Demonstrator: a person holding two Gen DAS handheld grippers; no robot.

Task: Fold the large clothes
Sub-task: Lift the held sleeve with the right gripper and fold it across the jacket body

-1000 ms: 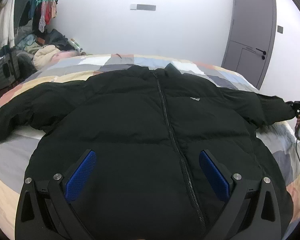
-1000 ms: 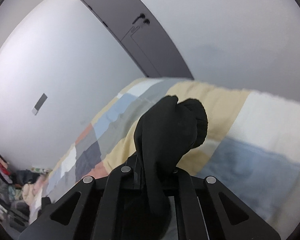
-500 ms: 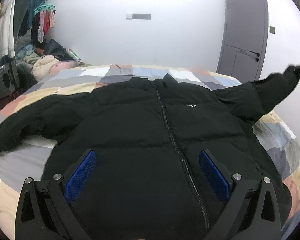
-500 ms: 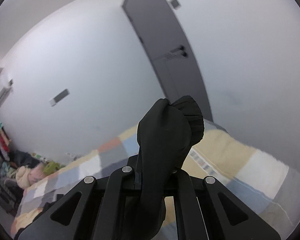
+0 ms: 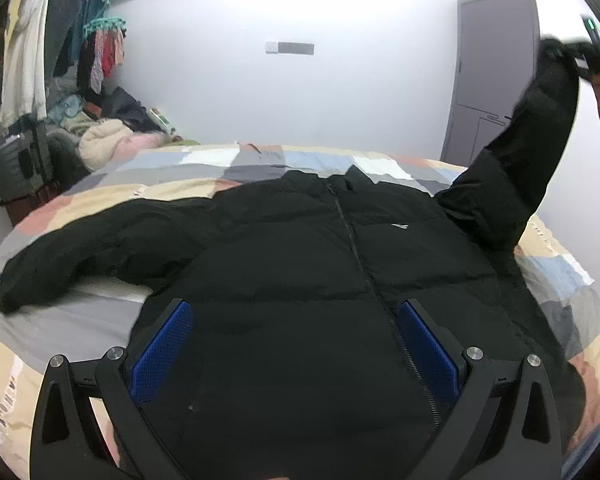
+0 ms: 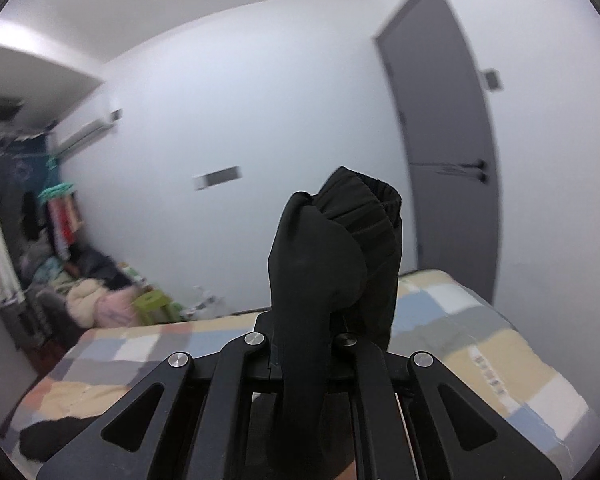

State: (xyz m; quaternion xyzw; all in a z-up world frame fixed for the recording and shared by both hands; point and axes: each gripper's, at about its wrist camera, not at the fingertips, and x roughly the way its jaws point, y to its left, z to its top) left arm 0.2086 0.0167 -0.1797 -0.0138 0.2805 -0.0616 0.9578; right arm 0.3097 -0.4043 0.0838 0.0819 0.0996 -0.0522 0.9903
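Note:
A large black puffer jacket (image 5: 300, 264) lies front up on the bed, zipped, with its left sleeve (image 5: 80, 248) spread out flat. My left gripper (image 5: 296, 344) is open and empty, hovering over the jacket's lower front. My right gripper (image 6: 304, 332) is shut on the cuff of the right sleeve (image 6: 336, 248) and holds it high in the air; in the left wrist view that sleeve (image 5: 520, 160) rises steeply to the upper right, where the right gripper (image 5: 580, 56) holds it.
The bed (image 5: 180, 176) has a patchwork cover in beige, grey, blue and pink. A pile of clothes and a suitcase (image 5: 20, 160) stand at the left, under hanging garments (image 5: 96, 52). A grey door (image 5: 492, 76) is at the back right.
My right gripper has lifted the right sleeve from lying flat on the bed to high above it and swung toward the room. My left gripper stays open over the jacket.

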